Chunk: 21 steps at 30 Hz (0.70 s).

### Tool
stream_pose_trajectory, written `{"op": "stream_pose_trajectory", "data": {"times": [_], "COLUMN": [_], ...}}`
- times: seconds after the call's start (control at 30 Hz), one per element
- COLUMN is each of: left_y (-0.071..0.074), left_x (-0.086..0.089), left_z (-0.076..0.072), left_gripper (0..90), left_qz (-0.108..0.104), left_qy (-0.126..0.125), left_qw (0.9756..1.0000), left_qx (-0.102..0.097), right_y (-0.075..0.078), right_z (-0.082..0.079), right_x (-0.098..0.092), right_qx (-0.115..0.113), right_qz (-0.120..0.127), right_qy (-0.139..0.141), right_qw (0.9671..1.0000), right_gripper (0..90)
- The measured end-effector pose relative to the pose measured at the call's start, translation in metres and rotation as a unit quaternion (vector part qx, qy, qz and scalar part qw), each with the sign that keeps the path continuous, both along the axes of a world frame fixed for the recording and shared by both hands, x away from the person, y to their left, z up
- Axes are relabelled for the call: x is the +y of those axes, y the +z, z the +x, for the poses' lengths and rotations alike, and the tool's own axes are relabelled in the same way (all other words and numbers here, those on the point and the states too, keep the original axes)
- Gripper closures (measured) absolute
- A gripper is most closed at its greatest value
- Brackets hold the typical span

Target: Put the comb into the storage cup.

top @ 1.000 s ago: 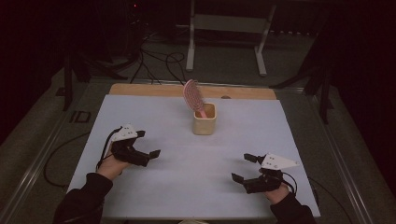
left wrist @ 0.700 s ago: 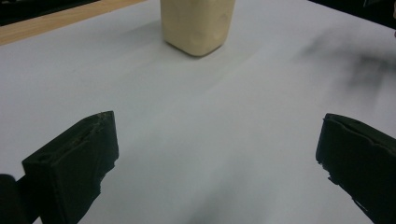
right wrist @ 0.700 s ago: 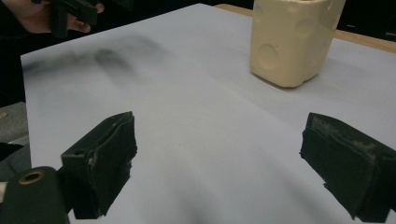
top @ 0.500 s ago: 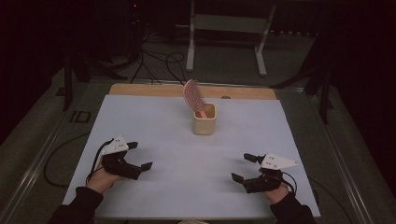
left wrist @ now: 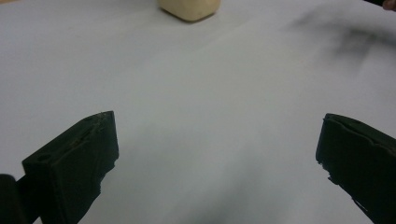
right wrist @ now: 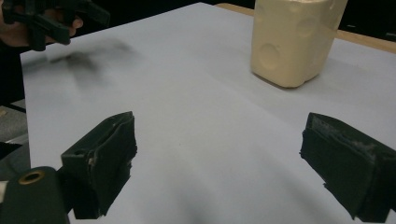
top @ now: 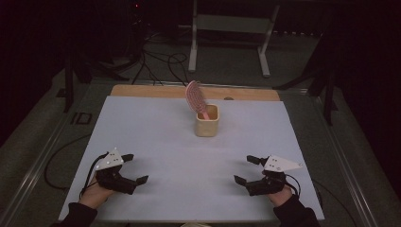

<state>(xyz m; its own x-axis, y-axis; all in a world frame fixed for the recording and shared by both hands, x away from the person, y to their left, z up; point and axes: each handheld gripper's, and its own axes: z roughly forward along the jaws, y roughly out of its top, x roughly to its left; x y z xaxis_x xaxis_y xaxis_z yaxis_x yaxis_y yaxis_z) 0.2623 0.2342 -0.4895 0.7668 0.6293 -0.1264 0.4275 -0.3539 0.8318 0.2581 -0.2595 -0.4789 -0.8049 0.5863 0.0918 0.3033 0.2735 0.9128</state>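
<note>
A cream cup [top: 207,121] stands upright at the middle of the white table sheet [top: 156,127], toward the far side. A pink hairbrush [top: 193,96] sticks out of it, head up and leaning left. My left gripper [top: 135,168] rests near the front left, open with nothing between its jaws. My right gripper [top: 244,170] sits near the front right, likewise open with nothing held. The cup's base [left wrist: 189,9] appears far ahead of the left gripper [left wrist: 217,154]. Beyond the right gripper [right wrist: 219,158], the cup [right wrist: 294,39] stands at the upper right.
A wooden strip [top: 142,91] runs along the table's far edge. A metal stand [top: 231,28] and cables [top: 161,61] lie on the dark floor beyond. In the right gripper view, the other hand's gripper [right wrist: 46,18] is at the top left.
My left gripper has drawn back toward the front edge and slightly left, still open. The right gripper, cup and brush have not moved.
</note>
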Motion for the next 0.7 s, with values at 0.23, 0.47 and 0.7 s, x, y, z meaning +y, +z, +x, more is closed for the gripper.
{"op": "stream_pose_trajectory", "data": {"times": [0.23, 0.47, 0.7], "left_y": [-0.003, -0.01, -0.017], "left_x": [0.005, 0.011, 0.018], "left_z": [-0.014, -0.027, -0.032], "left_gripper": [0.1, 0.1, 0.2], "left_qz": [0.001, 0.012, 0.007], "left_qy": [0.01, 0.043, 0.067], "left_qw": [0.9999, 0.9989, 0.9975], "left_qx": [0.005, 0.015, 0.025], "right_y": [0.0, 0.0, -0.001], "right_z": [0.0, 0.0, 0.001], "right_x": [0.0, 0.001, 0.0], "right_qx": [-0.001, 0.0, 0.002], "right_qz": [-0.002, -0.003, -0.003], "right_qy": [-0.001, 0.0, 0.0], "right_qw": [1.0, 1.0, 1.0], "right_gripper": [9.9, 9.9, 9.9]}}
